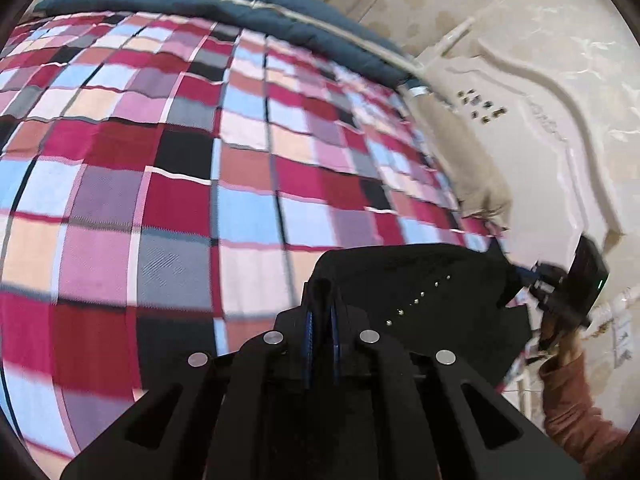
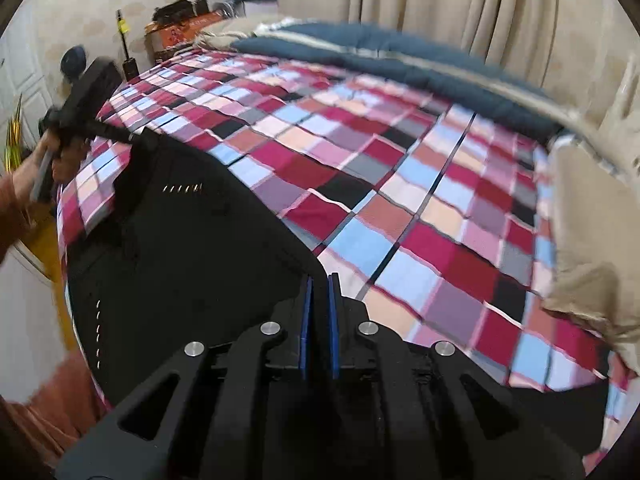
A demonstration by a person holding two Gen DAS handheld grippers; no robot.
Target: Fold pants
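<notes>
Pinching black pants [image 2: 180,248], both grippers [image 1: 320,308] [image 2: 319,304], curtains [image 2: 480,8] right view only

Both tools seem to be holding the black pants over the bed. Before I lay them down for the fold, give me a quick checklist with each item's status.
1. Left tool shut on the black pants: ok, fabric sits between the blue pads.
2. Right tool shut on the pants: ok, the cloth edge is pinched.
3. Pants spread between both tools: ok, the fabric spans from one tool to the other.
4. Landing area on the plaid bedsheet: ok, flat and bare ahead.
5. Beige cloth at the bed's edge: ok, apart from the pants.
6. Pant legs hanging straight: cannot tell, hidden below the view.
</notes>
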